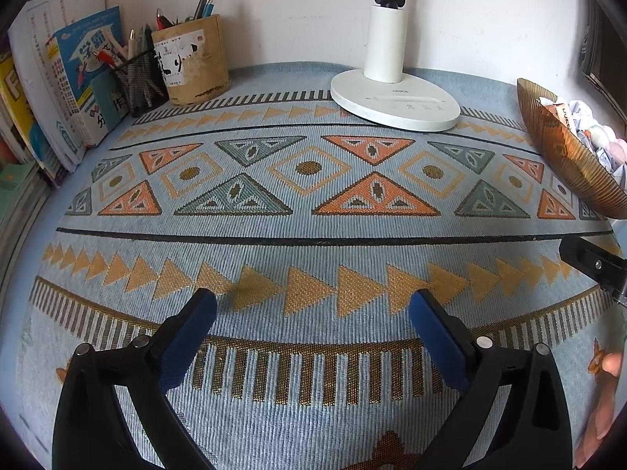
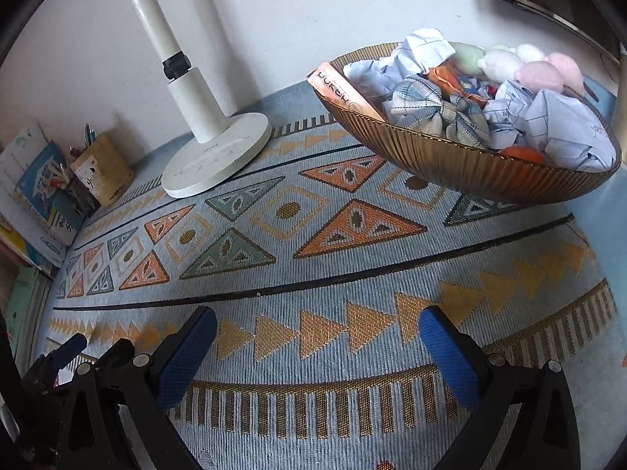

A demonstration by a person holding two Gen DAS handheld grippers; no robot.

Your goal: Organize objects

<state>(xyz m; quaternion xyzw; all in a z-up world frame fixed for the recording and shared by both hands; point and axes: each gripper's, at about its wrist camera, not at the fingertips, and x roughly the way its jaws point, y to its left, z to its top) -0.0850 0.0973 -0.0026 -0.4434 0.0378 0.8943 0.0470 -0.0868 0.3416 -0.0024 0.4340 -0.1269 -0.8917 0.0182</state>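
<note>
both grippers hang over a patterned woven cloth (image 1: 313,211) that covers the desk, pale blue with orange and teal triangles. the left gripper (image 1: 313,305) has its blue-padded fingers (image 1: 188,337) spread wide with only cloth between them. the right gripper (image 2: 317,325) is the same, jaws far apart, and nothing sits between its blue pads (image 2: 450,356).

the things being sorted are gathered in a ribbed amber bowl (image 2: 450,160) at the far right of the desk. seen from the right gripper it stands ahead and to the right, well apart from the fingertips. it is heaped with crumpled sheets of lined paper (image 2: 556,125), a plaid fabric scrunchie (image 2: 439,113), a row of soft pastel puffs (image 2: 529,66) along the back rim, something orange low at the front rim (image 2: 521,153) and an orange card box printed "poker" (image 2: 341,92) leaning on the near left rim. from the left gripper the same bowl shows only at the right edge of the view, far from its jaws.

a white desk lamp (image 1: 392,98) stands on its oval base toward the back middle. in the back left corner are a round tan pen pot (image 1: 192,62) and a black mesh pen cup (image 1: 143,82), touching each other, both full of pens, with a stack of books (image 1: 74,78) leaning on the wall just beside them. part of a hand (image 1: 605,391) shows at the lower right edge of the left gripper's view.
</note>
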